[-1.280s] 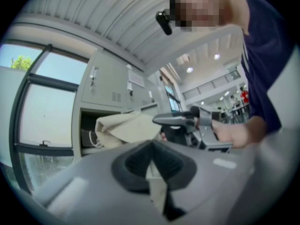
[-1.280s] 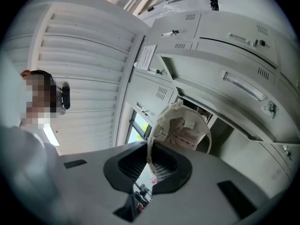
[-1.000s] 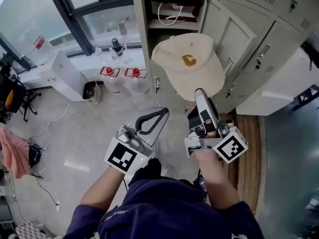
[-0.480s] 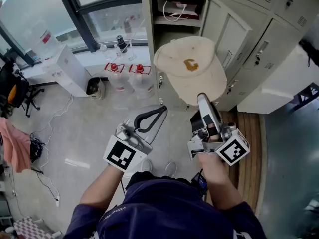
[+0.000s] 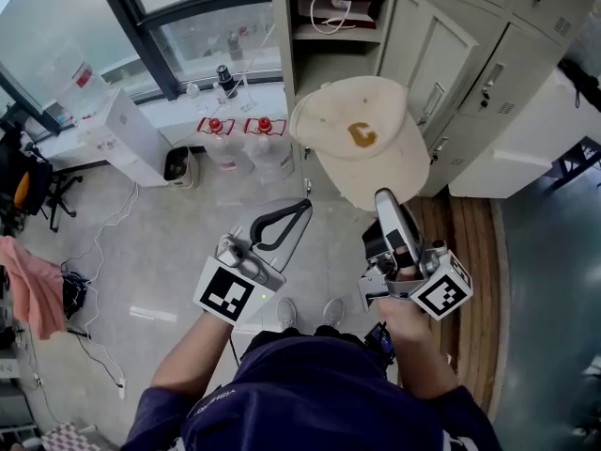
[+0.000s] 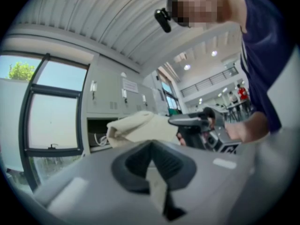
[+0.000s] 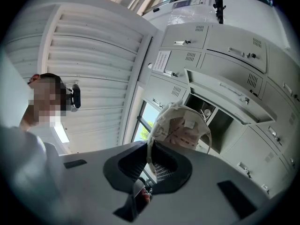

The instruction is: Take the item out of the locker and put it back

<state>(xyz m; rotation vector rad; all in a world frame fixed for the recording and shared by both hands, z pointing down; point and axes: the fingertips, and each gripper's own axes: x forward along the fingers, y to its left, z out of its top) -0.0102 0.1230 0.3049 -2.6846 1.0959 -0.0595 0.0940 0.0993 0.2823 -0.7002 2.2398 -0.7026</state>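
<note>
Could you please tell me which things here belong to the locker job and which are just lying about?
Job in hand:
- cap, clamped in the right gripper jaws
- open locker

Lying about:
- water jugs
- bin
- pink cloth
- bag on the locker shelf

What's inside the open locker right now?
A white bag with a cord handle lies on the locker's top shelf. The raised cap hides much of the compartment below.
</note>
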